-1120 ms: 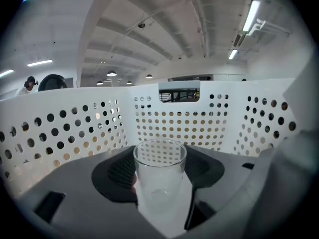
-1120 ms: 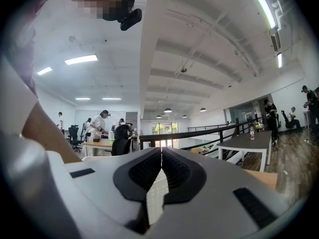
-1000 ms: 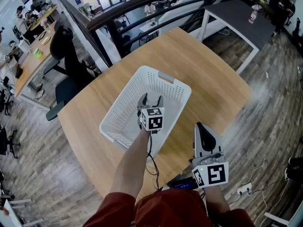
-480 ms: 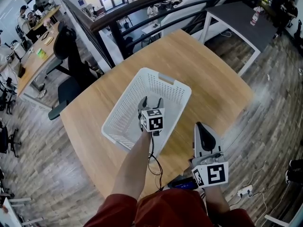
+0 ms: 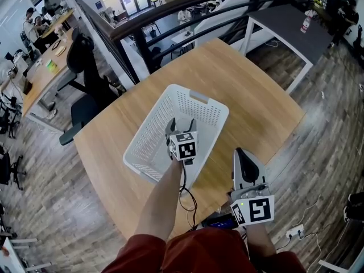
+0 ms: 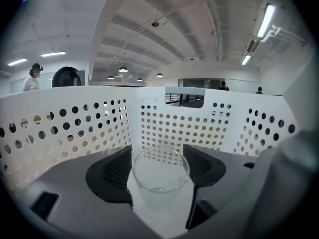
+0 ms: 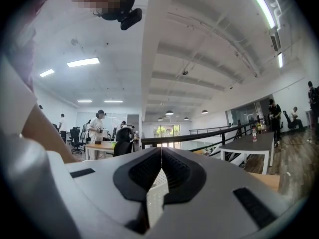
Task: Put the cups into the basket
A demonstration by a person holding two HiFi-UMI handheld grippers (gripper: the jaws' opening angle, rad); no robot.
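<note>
A clear plastic cup stands upright between the jaws of my left gripper. Its rim touches both black pads, and the jaws are opening. That gripper reaches down inside the white perforated basket on the wooden table. The basket's walls surround the cup on all sides in the left gripper view. My right gripper hovers by the table's near right edge, outside the basket. It is shut with nothing held.
A black railing runs behind the table. Office chairs and desks with people stand at the far left. A grey table with a bottle is at the back right. A cable hangs from my left arm.
My left gripper stays inside the basket in almost the same spot. The right gripper has not moved.
</note>
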